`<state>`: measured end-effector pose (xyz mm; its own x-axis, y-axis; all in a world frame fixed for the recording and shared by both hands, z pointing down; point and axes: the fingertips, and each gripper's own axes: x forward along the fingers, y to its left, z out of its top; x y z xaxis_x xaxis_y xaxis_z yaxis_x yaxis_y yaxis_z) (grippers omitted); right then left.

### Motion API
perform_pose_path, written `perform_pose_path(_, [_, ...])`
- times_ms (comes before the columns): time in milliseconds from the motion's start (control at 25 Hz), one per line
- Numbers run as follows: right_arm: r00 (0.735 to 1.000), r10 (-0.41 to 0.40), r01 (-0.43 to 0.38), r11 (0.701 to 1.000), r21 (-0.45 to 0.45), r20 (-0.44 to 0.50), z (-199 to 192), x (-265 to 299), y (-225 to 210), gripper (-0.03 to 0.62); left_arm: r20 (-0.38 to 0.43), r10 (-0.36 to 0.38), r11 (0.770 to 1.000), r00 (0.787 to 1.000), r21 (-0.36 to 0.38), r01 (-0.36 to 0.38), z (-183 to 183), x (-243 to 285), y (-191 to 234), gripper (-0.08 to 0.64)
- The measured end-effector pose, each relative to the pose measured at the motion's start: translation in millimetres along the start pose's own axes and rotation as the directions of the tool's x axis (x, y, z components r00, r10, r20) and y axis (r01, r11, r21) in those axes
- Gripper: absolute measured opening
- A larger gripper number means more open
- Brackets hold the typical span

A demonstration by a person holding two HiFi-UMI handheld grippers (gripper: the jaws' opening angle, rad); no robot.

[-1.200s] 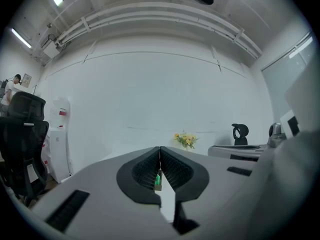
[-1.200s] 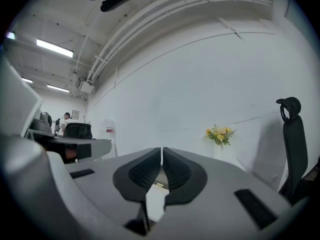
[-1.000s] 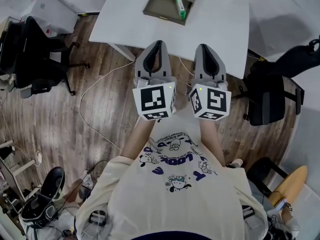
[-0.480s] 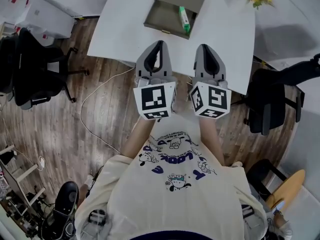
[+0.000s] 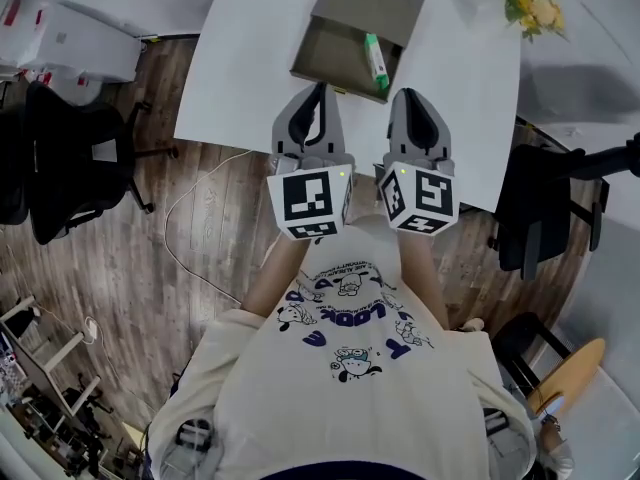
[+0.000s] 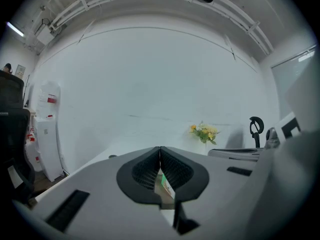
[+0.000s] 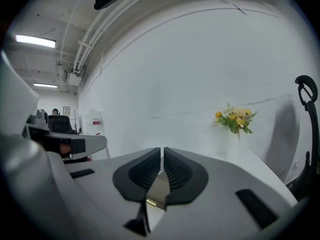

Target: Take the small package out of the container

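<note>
Now | left gripper (image 5: 319,88) jaws together, empty | right gripper (image 5: 411,94) jaws together, empty | small package (image 5: 376,61) lies along right wall of container (image 5: 335,53), mid-table (image 5: 240,68) | likely light, slick, crushable: pinch gently across narrow middle

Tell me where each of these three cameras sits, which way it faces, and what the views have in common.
Head view: on the person's head, looking steeply down at the white table and olive open container holding the small green-and-white package; shirt, forearms, left gripper and right gripper show.
Left gripper view: on the left gripper, looking along its shut jaws toward the white wall.
Right gripper view: on the right gripper, likewise along shut jaws.
Shared: all show the yellow flower bouquet.
</note>
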<state>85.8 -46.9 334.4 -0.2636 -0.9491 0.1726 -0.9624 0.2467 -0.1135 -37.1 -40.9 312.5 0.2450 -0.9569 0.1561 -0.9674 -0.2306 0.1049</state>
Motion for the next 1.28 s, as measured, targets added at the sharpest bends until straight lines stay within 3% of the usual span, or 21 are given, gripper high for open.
perform_pose_path(520, [0.996,-0.023,0.024,1.0,0.01,-0.09,-24.6,68.7,2.3,0.039,-0.073,-0.042,0.999,0.996,-0.03,0.04,-14.2,58.7,34.4,0.014])
perform_pose_path(640, [0.994,-0.025,0.027,1.0,0.012,-0.109,-30.9,76.7,-1.6,0.102,-0.094,-0.05,0.998,0.994,-0.038,0.047,-21.7,68.8,37.8,0.014])
perform_pose_path(1280, [0.974,-0.02,0.026,0.999,0.022,-0.225,-64.7,112.5,-14.9,0.166,-0.188,-0.091,0.995,0.978,-0.061,0.081,-54.6,104.7,33.8,0.014])
